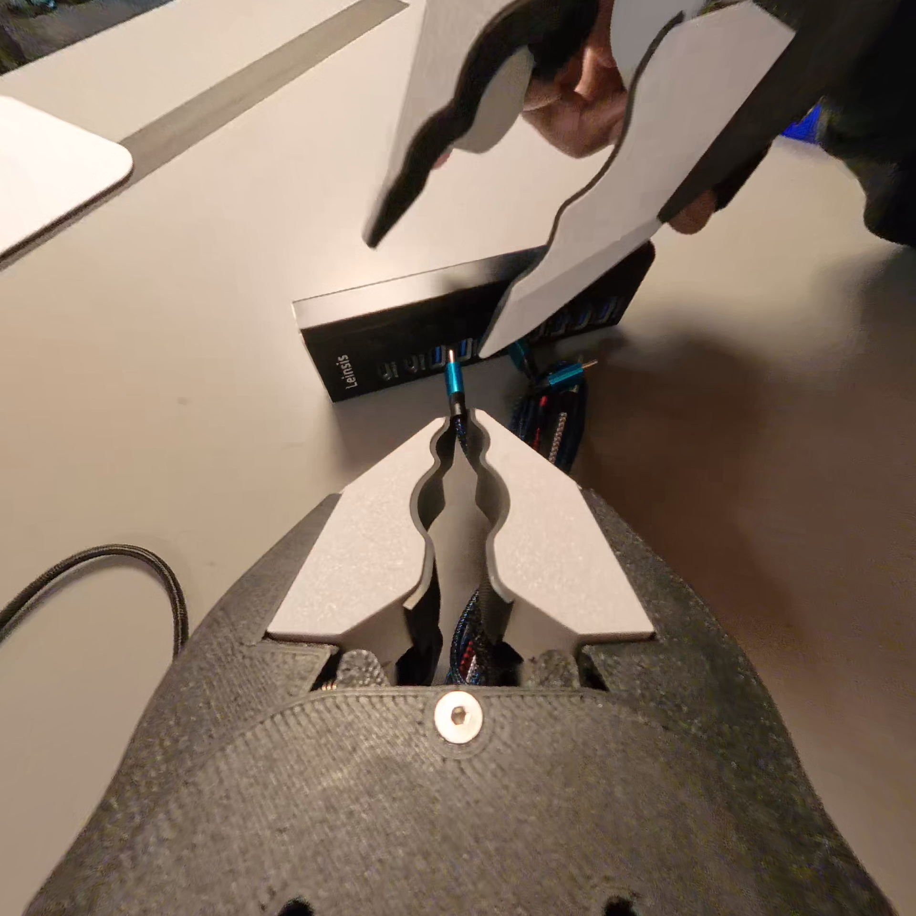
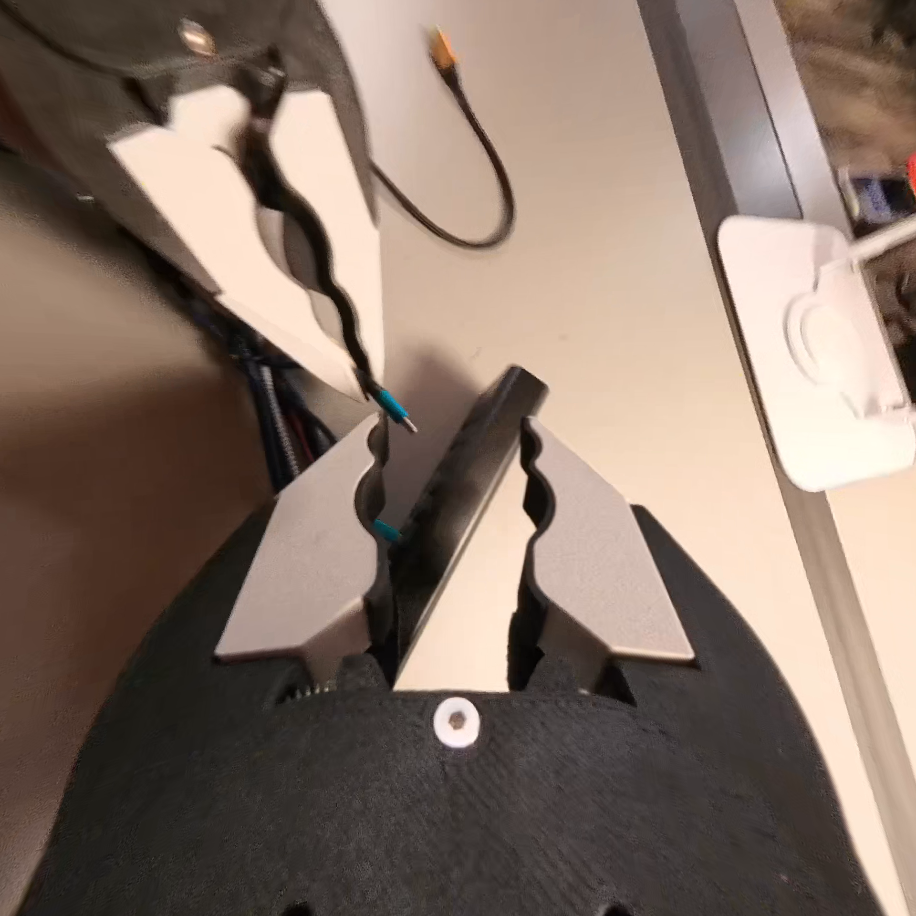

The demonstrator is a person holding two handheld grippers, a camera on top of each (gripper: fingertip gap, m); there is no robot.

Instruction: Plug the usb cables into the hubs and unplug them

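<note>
Two tongs at work. Left gripper (image 1: 458,421) is closed on the braided cable just behind the blue-sleeved USB plug (image 1: 453,380); the plug's long axis runs straight ahead of the tips, its metal end just short of the port row on the black hub (image 1: 396,327). Right gripper (image 2: 448,431) is wide open, straddling the hub's far end without gripping it. Left is nearer; judged next move: short forward push.

Pale beige tabletop (image 1: 208,347) under warm light, grey strip (image 1: 257,94) running across it, mottled dark floor (image 2: 852,69) beyond the edge
</note>
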